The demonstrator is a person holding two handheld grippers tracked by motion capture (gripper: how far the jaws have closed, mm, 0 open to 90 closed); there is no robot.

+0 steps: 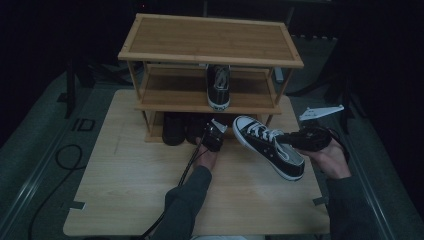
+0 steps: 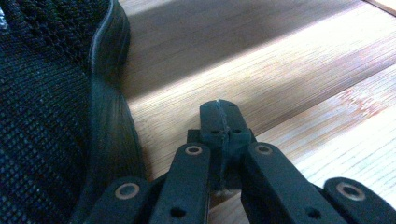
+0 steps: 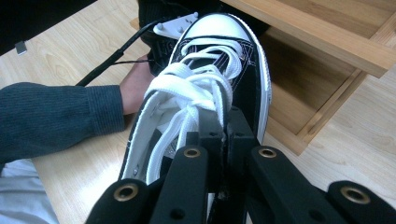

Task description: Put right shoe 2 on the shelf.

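Clamped on the collar of the black-and-white sneaker (image 1: 268,146), the right gripper (image 1: 300,138) carries it above the bench (image 1: 125,190), toe aimed at the shoe rack (image 1: 210,45), likely for shelving. Farther in, the left gripper (image 1: 214,137), fingers closed and empty, rests beside dark shoes (image 1: 174,129) on the bottom shelf.

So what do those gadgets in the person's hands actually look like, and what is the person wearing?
Each is a black hand-held tool. The left gripper carries a pale three-cornered plate on top and trails a black cable. The right gripper has black linked fingers with brass-coloured rivets. Both arms wear dark grey-blue ribbed sleeves.
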